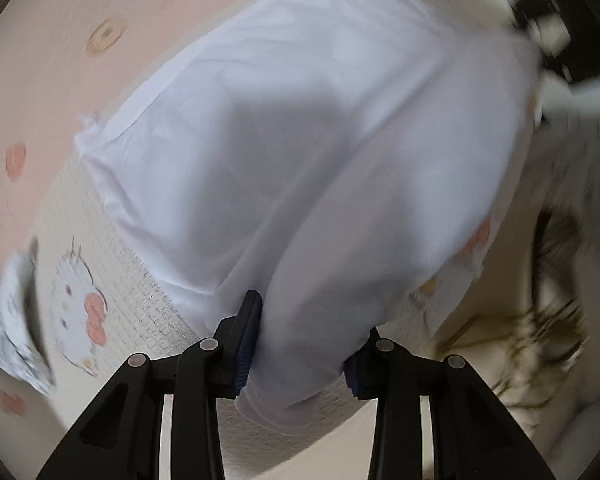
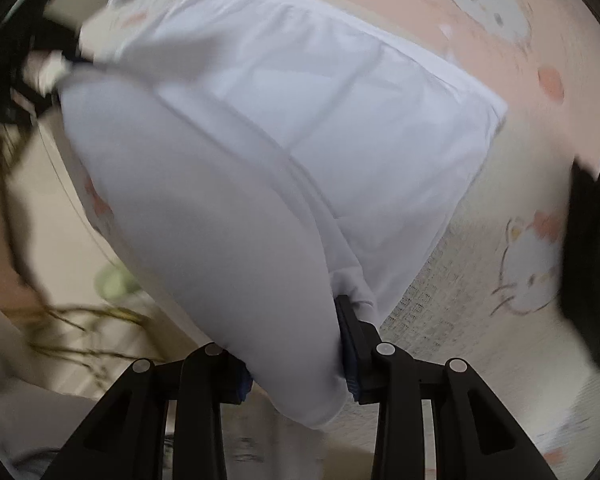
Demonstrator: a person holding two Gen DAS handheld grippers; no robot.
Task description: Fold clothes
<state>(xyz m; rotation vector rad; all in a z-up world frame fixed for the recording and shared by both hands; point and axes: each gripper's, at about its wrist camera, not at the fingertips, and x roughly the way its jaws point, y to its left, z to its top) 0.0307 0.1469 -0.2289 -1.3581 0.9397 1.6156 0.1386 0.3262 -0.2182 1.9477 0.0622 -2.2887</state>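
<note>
Gripping white garment point(image 1: 300, 140) in both tongs point(image 1: 300, 344) point(image 2: 296, 344) | cat-print mat point(image 1: 76, 300) beneath | dark cloth point(image 2: 592, 260) beside

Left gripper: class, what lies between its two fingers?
A bunched fold of the white garment lies clamped between the left gripper fingers, shown in the left wrist view.

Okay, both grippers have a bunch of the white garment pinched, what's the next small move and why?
Probably carry both corners across and lower them onto the far edge to finish the fold. The left gripper and right gripper each pinch the white garment, whose near part is lifted while the rest lies flat on the pink cartoon-cat cover.
</note>
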